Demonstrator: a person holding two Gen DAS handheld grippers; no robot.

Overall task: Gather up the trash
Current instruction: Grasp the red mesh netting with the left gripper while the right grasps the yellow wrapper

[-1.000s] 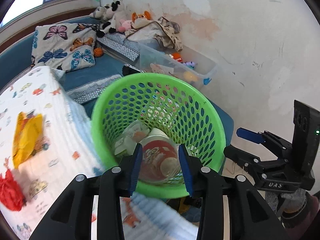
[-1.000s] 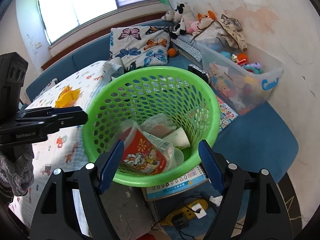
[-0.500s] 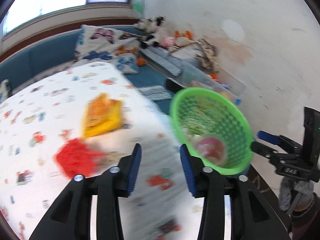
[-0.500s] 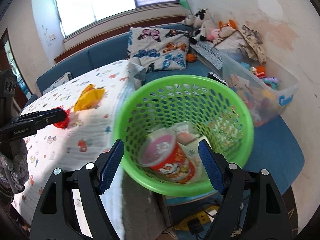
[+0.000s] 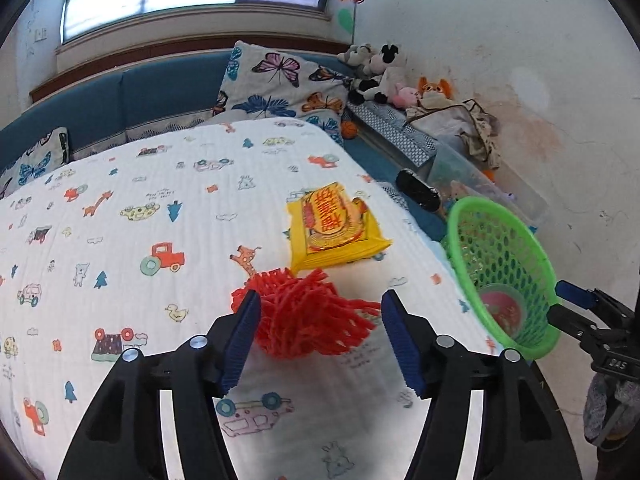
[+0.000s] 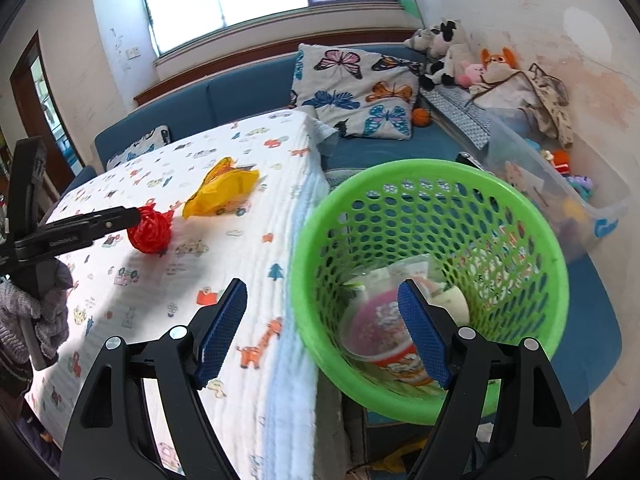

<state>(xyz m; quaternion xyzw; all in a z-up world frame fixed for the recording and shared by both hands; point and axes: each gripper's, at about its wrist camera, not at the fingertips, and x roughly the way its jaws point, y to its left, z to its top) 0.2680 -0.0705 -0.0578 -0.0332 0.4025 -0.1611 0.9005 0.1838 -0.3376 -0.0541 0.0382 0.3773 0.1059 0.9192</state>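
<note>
A red mesh net ball [image 5: 308, 320] lies on the white printed cloth, between the fingers of my left gripper [image 5: 320, 332]. Its jaws are opening and the pads do not press on the net. In the right wrist view the left gripper [image 6: 136, 216] reaches the same red net [image 6: 152, 232]. A yellow snack packet [image 5: 336, 228] lies just beyond it. The green mesh basket [image 6: 400, 176] stands off the table's right edge and holds a red cup [image 6: 376, 332] and wrappers. My right gripper [image 6: 322, 308] hangs open over the basket's near rim, holding nothing.
The clothed table [image 5: 120, 240] fills the left. Behind it are a blue sofa [image 6: 248, 96], a butterfly pillow [image 6: 360, 92] and plush toys [image 6: 444, 52]. A clear box of toys [image 6: 560, 184] sits right of the basket. A knitted sleeve [image 6: 36, 308] is at far left.
My left gripper swung from above the basket leftward to the table, over the red net, and its jaws widened. The right gripper drifted left, so the basket sits further right in its view.
</note>
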